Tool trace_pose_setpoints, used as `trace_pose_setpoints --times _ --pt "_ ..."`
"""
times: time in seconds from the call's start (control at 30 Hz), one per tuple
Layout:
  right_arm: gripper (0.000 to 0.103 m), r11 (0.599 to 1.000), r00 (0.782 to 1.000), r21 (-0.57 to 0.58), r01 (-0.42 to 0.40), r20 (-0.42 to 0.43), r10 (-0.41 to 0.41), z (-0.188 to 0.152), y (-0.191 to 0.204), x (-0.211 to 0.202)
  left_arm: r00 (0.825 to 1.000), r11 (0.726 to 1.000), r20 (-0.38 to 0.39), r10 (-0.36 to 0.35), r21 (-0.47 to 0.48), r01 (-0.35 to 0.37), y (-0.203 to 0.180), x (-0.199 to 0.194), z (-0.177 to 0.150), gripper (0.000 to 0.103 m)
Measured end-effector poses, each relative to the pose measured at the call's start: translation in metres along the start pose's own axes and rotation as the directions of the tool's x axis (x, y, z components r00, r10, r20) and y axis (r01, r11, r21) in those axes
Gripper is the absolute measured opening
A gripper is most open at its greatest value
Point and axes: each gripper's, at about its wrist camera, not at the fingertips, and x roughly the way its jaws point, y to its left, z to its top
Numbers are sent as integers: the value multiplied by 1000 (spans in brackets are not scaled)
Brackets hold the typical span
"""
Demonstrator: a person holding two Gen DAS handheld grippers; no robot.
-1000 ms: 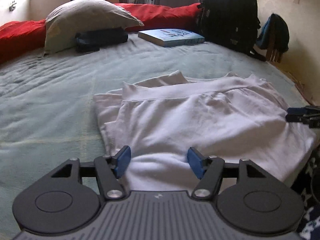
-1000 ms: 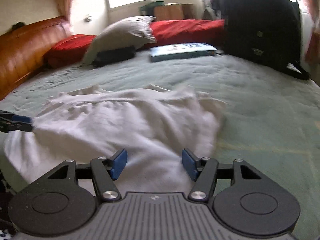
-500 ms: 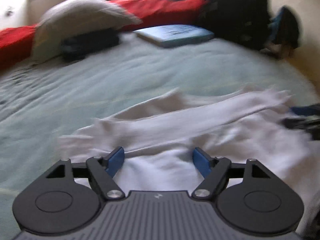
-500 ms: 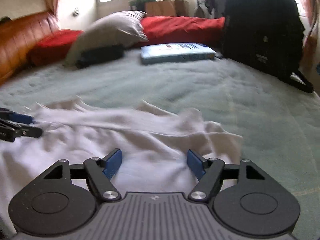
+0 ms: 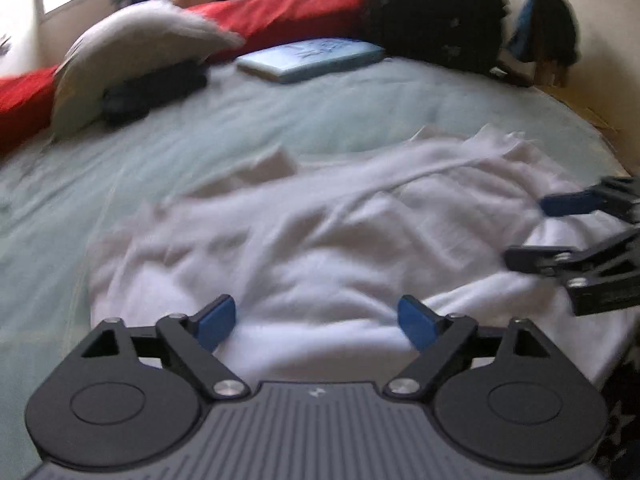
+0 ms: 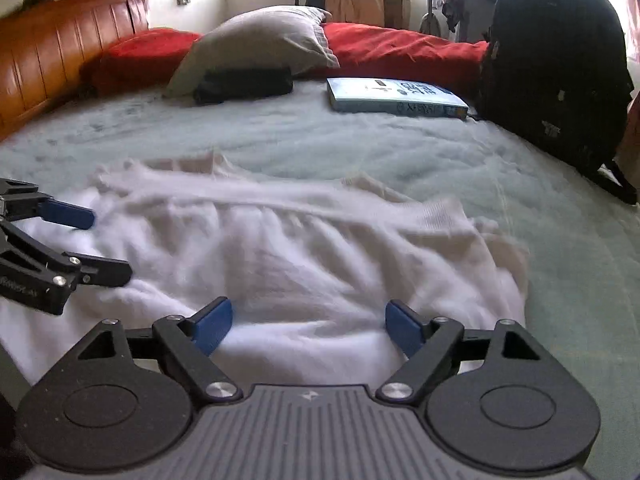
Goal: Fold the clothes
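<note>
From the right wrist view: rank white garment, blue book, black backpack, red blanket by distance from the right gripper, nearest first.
1. white garment: directly under the open right gripper.
2. blue book: ahead, slightly right, flat on the bed.
3. black backpack: far right, behind the book; its ranking here is a close call.
4. red blanket: back edge of the bed.

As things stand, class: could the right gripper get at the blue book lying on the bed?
Probably yes, but not at once. The right gripper is open over the white garment; the blue book lies far beyond it, with only bare green bedcover between, so nothing blocks the way.
</note>
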Motion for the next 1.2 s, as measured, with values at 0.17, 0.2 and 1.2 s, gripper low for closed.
trace_pose_setpoints --times 0.17,0.2,1.2 --pt "90 999 999 43 -4 42 2 3 -10 -22 1000 1000 25 3 -14 -3 1 -21 11 90" --pt "92 999 998 48 10 54 -13 4 -12 -25 999 1000 43 -4 -15 4 1 -23 14 90" --pt "79 994 992 102 -37 120 24 -17 -59 -49 998 998 27 -55 -9 55 -39 11 56 93"
